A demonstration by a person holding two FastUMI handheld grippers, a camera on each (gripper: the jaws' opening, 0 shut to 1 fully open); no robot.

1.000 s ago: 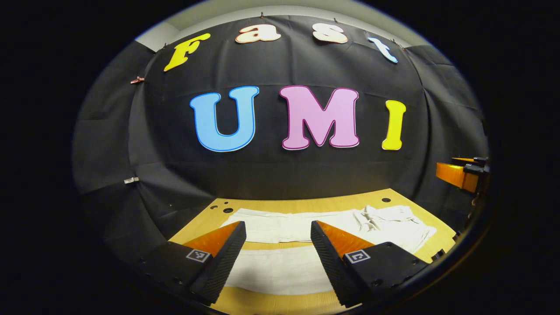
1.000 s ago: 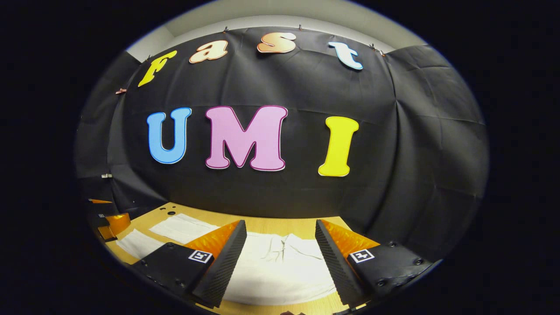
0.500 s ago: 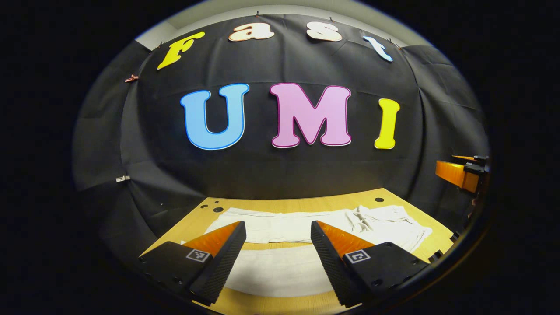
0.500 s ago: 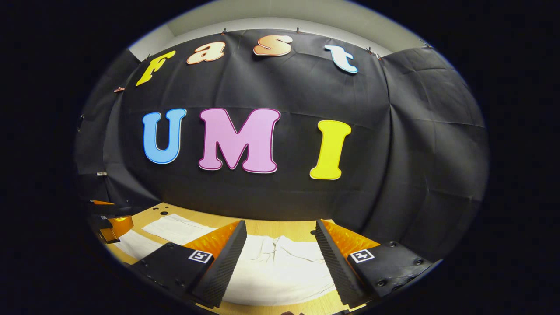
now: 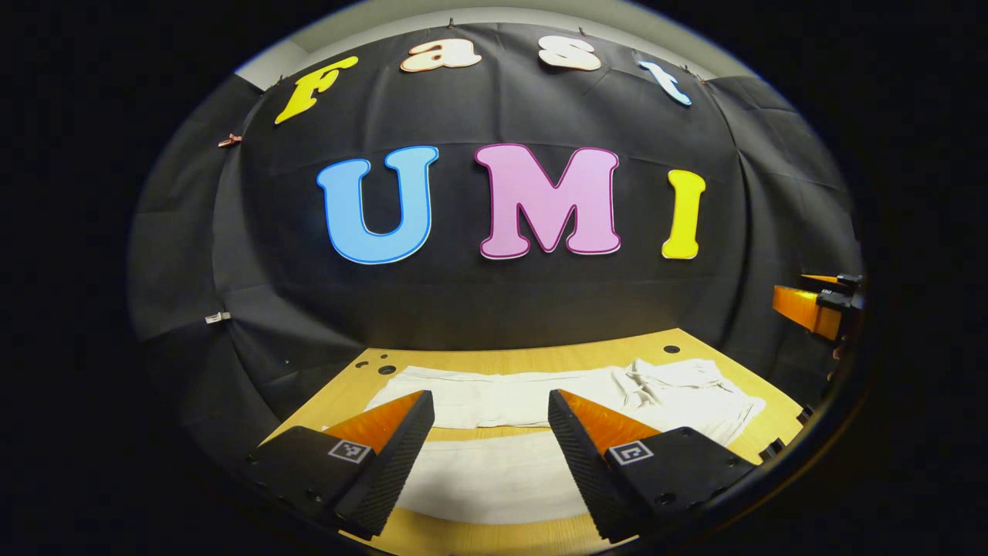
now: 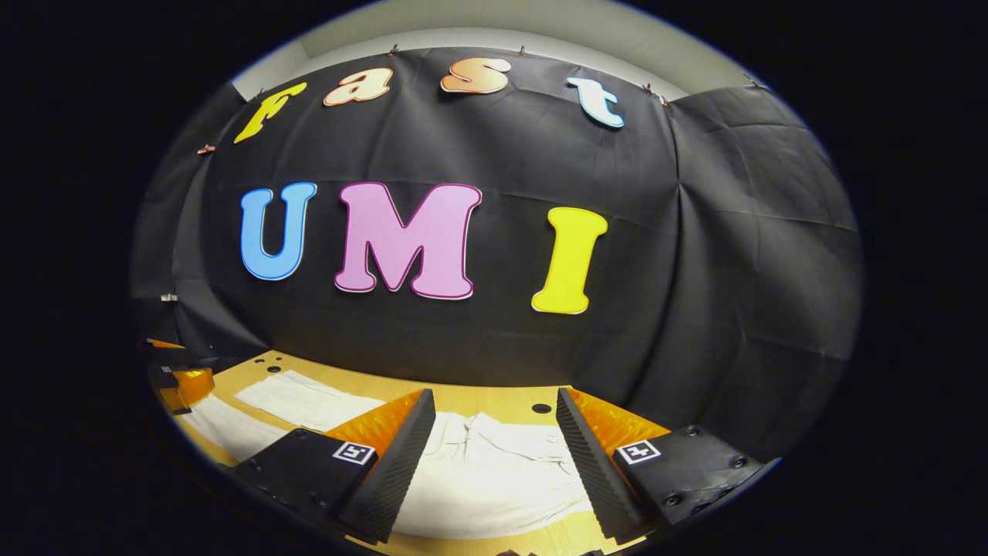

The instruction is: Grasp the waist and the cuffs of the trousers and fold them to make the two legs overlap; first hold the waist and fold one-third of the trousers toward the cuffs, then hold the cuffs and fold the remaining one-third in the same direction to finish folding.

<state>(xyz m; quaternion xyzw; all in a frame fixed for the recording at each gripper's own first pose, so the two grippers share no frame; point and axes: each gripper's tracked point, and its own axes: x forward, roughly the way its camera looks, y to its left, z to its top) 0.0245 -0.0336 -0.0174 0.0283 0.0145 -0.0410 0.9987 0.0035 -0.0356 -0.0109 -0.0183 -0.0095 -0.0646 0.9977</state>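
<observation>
In the left gripper view, we hold the left gripper (image 5: pixel 491 432) above the wooden table (image 5: pixel 540 358) with its jaws spread wide and nothing between them. The white trousers (image 5: pixel 509 401) lie flat and unfolded across the table, the two legs side by side with a strip of bare wood between them. The near leg passes just under and ahead of our fingertips; the far leg lies beyond it. The cuffs end toward the left of this view, and the rumpled waist (image 5: pixel 679 386) sits well off to the right. We judge the step in hand to be the first one, the approach: to do it well, we should bring these jaws down over the cuff of one leg, taking the hem squarely and catching both layers of cloth, so the leg carries over without twisting. The other gripper shows at the far right edge.

In the right gripper view, the right gripper (image 6: pixel 494 436) also stands open and empty. The waist (image 6: pixel 494 463) lies directly between and just below its fingers, creased around the fly. We should lower here and pinch the waistband edge on the same side as the cuff, then move both hands together so the legs overlap evenly. The trouser legs (image 6: pixel 301 400) stretch away to the left.
</observation>
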